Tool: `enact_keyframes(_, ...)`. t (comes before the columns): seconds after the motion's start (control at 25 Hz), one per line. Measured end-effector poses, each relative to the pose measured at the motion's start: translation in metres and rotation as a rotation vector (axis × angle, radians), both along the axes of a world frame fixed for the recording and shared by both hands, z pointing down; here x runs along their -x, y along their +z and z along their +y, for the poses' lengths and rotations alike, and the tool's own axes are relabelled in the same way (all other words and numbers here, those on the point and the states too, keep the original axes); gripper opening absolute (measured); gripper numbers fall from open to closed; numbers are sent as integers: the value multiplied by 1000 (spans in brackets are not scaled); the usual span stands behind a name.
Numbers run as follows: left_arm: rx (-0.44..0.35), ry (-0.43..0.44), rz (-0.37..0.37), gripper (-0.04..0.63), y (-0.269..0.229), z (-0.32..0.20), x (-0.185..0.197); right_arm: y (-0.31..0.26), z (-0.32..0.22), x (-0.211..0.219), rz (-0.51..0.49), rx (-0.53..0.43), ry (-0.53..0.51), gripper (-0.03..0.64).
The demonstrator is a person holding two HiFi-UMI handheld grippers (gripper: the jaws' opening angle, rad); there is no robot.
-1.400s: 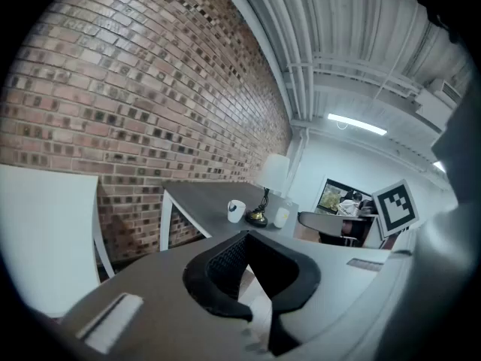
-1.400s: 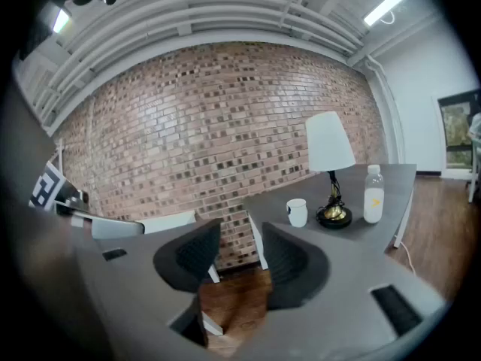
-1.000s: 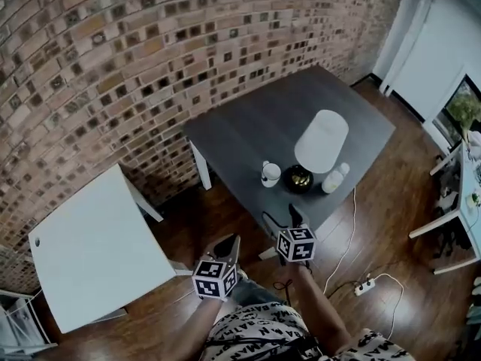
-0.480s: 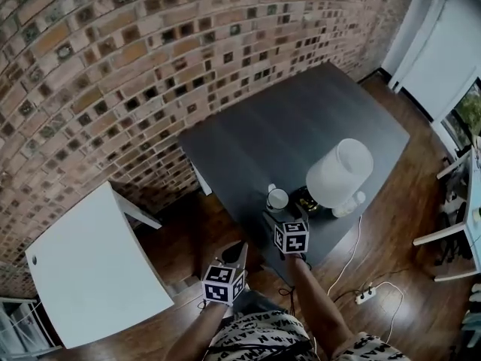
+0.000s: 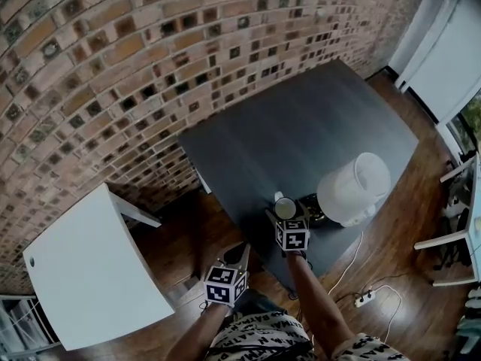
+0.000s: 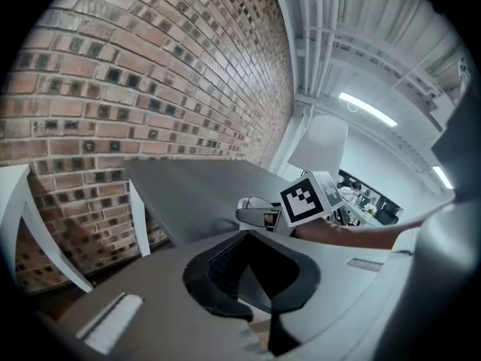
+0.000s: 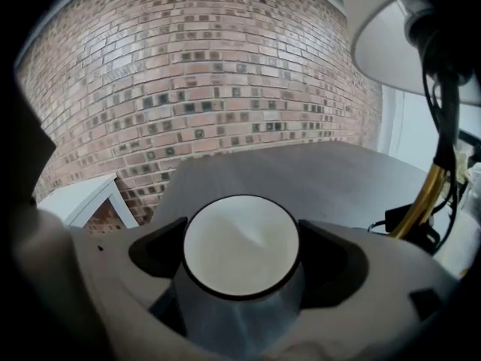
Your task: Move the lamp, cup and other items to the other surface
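A white cup (image 5: 285,207) (image 7: 240,247) stands near the front edge of the dark table (image 5: 285,134). My right gripper (image 5: 285,218) (image 7: 242,256) is open and low at the table's edge, with the cup between its two fingers. Right of the cup stands the lamp, its white shade (image 5: 353,189) (image 7: 398,43) tilted over a dark base (image 5: 316,210). My left gripper (image 5: 235,250) (image 6: 259,277) hangs over the wooden floor short of the table, its fingers together on nothing. The white table (image 5: 90,277) is at the lower left.
A brick wall (image 5: 113,66) runs behind both tables. The lamp's cable drops off the table's front edge to a power strip (image 5: 363,298) on the floor. More furniture stands at the far right edge (image 5: 466,224).
I have moved closer to the dark table. The right gripper has gone forward from the floor side to the cup, which now stands between its fingers. The left gripper stays back.
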State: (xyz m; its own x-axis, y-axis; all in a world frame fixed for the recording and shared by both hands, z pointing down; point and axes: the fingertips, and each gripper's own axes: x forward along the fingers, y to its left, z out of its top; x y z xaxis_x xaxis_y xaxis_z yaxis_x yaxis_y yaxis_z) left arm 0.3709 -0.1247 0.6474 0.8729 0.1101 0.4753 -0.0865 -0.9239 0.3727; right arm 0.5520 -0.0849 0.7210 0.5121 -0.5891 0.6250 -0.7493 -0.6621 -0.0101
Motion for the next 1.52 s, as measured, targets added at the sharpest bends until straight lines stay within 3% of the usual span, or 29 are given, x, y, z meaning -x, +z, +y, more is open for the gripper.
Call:
enact_keyframes(0.6, 12, -60, -4, 2, 6, -12, 11, 3, -5, -6, 41, 15, -30, 425)
enact_keyframes(0.84, 4, -113, 18, 2, -4, -22, 32, -22, -11, 16, 75, 2, -64, 425)
enact_keyframes(1.12, -9, -227, 52, 2, -23, -32, 86, -50, -35, 79, 92, -16, -180, 425)
enact_keyframes(1.52, -45, -445, 57, 2, -39, -41, 224, -85, -89, 229, 113, -65, -427, 425)
